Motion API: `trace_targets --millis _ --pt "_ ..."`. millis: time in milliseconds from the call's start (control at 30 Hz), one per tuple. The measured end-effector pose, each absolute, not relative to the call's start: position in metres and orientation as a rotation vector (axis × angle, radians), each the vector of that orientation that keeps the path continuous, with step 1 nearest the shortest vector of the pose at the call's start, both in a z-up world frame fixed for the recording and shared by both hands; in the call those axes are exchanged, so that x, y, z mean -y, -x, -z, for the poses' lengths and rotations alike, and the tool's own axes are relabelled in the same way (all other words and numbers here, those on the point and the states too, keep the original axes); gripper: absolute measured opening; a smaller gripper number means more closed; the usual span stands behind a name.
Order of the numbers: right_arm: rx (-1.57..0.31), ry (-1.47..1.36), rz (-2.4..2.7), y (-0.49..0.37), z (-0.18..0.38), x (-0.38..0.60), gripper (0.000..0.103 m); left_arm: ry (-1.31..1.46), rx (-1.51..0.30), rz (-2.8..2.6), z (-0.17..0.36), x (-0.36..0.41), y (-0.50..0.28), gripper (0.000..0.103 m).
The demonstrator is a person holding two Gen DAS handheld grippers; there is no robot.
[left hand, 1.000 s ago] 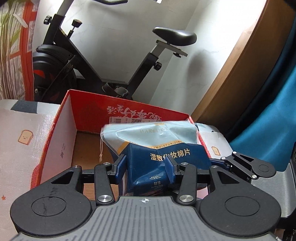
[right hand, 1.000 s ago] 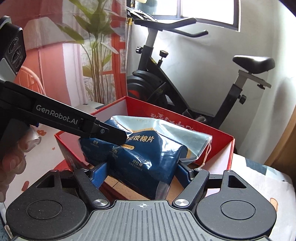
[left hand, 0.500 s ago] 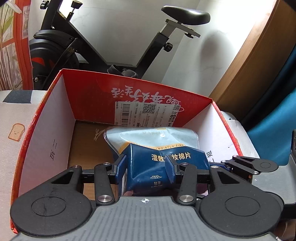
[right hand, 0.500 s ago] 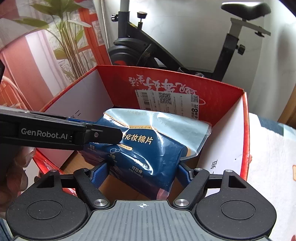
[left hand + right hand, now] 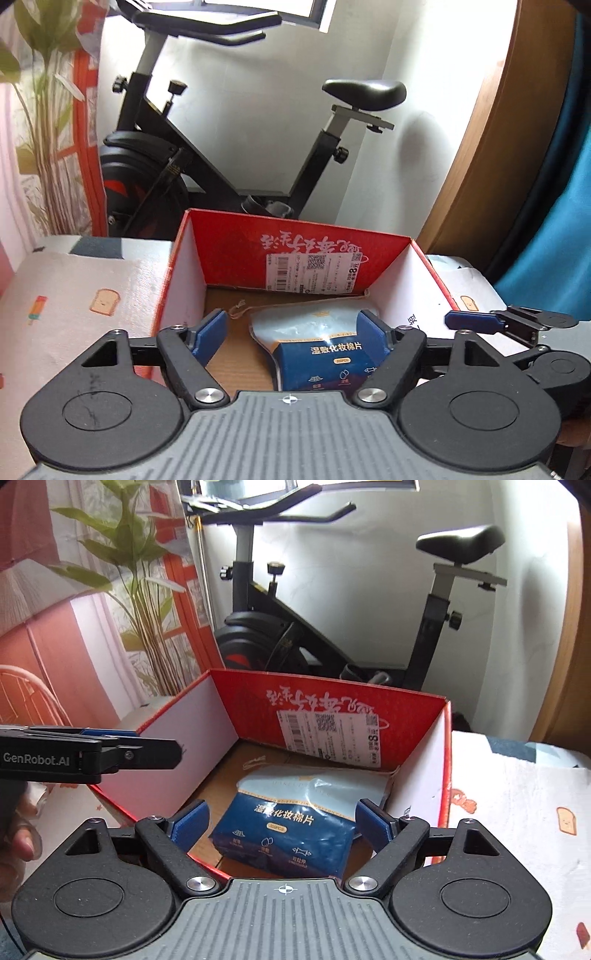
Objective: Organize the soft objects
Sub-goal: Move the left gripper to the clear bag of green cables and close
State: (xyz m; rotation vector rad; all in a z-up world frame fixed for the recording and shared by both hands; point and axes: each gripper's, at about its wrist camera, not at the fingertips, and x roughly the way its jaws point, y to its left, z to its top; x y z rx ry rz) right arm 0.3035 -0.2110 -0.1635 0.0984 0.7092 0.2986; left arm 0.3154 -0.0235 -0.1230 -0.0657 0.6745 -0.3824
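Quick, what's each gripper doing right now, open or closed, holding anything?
Left gripper: open, holding nothing.
Right gripper: open, holding nothing; the blue pack lies in the red box.

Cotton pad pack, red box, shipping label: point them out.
cotton pad pack (image 5: 284, 834), right wrist view, dark blue front face.
red box (image 5: 229, 251), left wrist view, inner red back wall.
shipping label (image 5: 328, 738), right wrist view, white middle.

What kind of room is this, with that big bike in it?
Probably a room in someone's home. A black exercise bike stands by the white wall, a leafy houseplant grows beside it, and a red cardboard box sits on a cartoon-toast cloth.
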Motion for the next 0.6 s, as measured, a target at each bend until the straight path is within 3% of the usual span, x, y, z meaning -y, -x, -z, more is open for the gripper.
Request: trace_targets --millis 67,233,600 --pt "-0.642 -0.094 -0.281 -0.284 0.156 0.214 0.092 0.039 -0.613 0.338 0.114 0.015 -0.294 0.085" --pt "-0.517 -0.103 -0.253 -0.235 0.149 0.219 0.093 -0.034 -0.502 0.27 0.102 0.001 -0.241 0.089" --pt "-0.367 -0.153 -0.164 -0.137 0.178 0.215 0.094 -0.024 -0.503 0.248 0.131 -0.016 -0.152 0.089"
